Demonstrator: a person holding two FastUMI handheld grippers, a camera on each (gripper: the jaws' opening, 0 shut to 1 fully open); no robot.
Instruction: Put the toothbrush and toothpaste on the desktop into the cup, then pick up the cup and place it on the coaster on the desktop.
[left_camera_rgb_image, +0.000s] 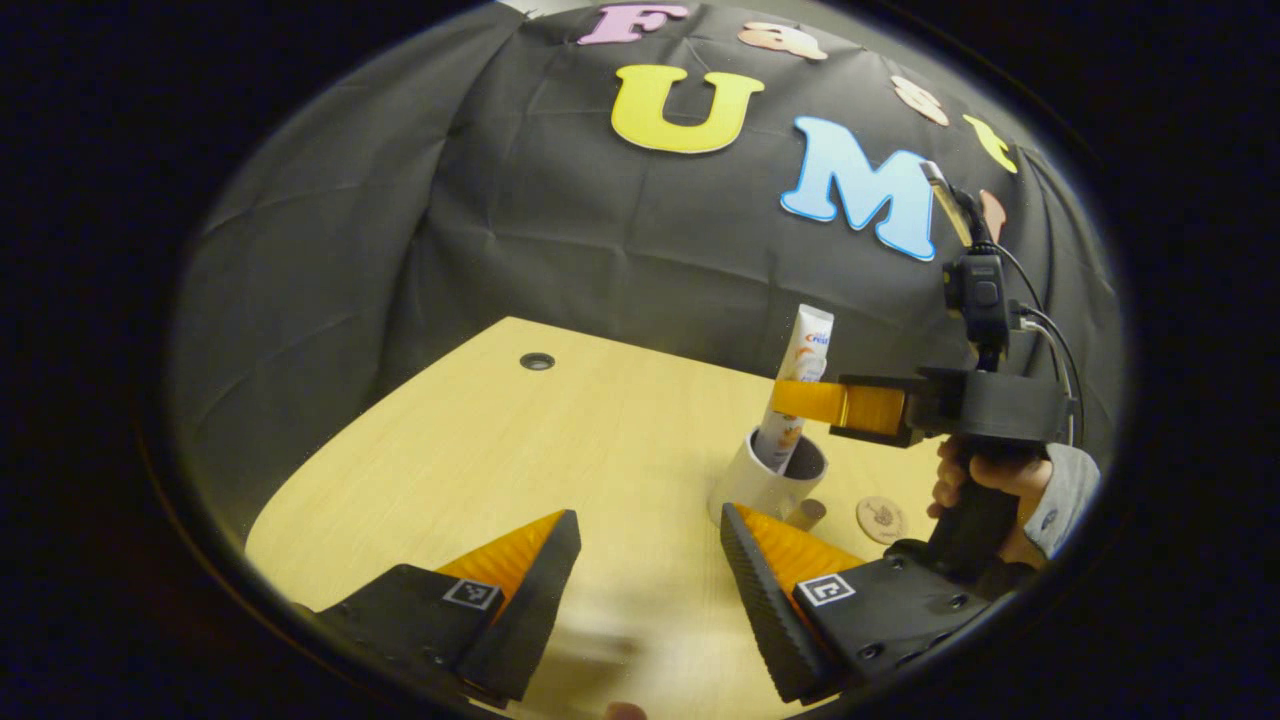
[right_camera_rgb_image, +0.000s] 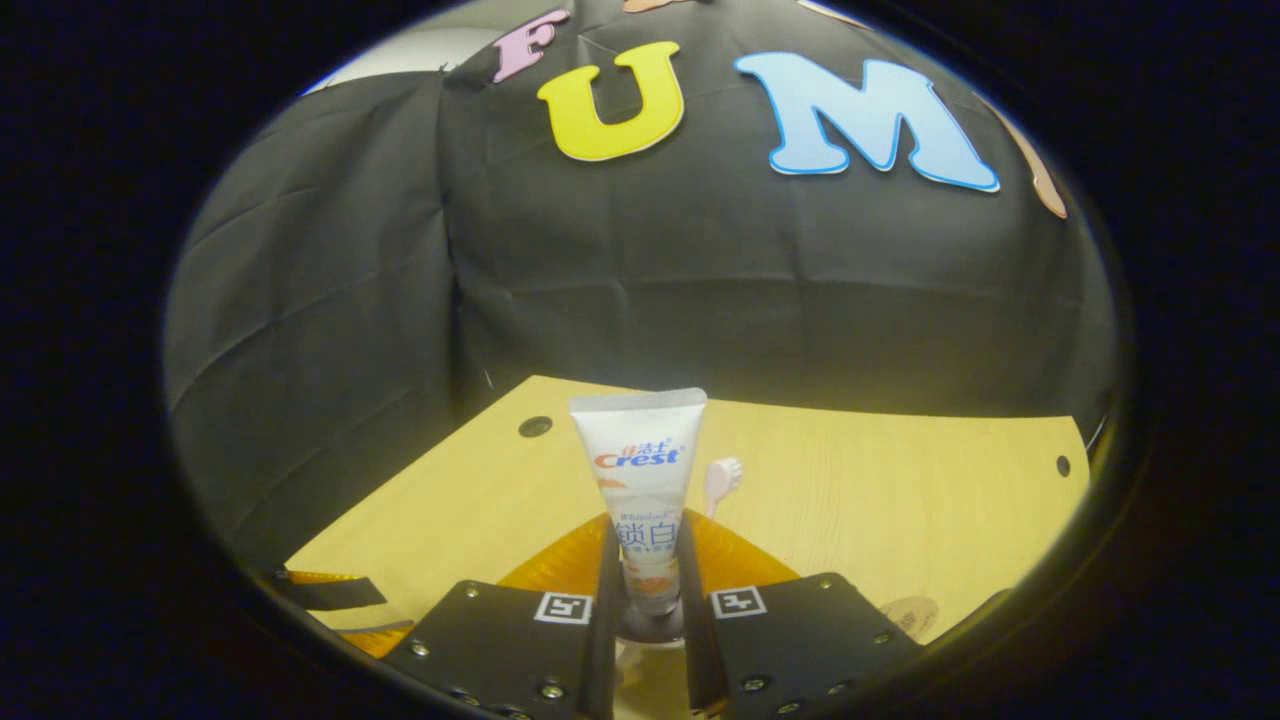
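A white toothpaste tube (left_camera_rgb_image: 806, 352) stands upright with its lower end inside the white cup (left_camera_rgb_image: 757, 485) on the wooden desk. My right gripper (left_camera_rgb_image: 800, 400) reaches in from the right, held by a hand (left_camera_rgb_image: 985, 480), and crosses the tube above the cup's rim. In the right gripper view the toothpaste tube (right_camera_rgb_image: 640, 470) sits squeezed between both fingers of the right gripper (right_camera_rgb_image: 648, 575). A toothbrush head (right_camera_rgb_image: 722, 478) pokes up just behind it, with its handle hidden. My left gripper (left_camera_rgb_image: 650, 545) hovers open over the desk, left of the cup, holding nothing.
A round brown coaster (left_camera_rgb_image: 880, 518) lies on the desk right of the cup; the coaster's edge (right_camera_rgb_image: 910, 615) also peeks out beside the right finger. The desk has a cable hole (left_camera_rgb_image: 537, 361) near its far-left edge. The black cloth wall stands close behind.
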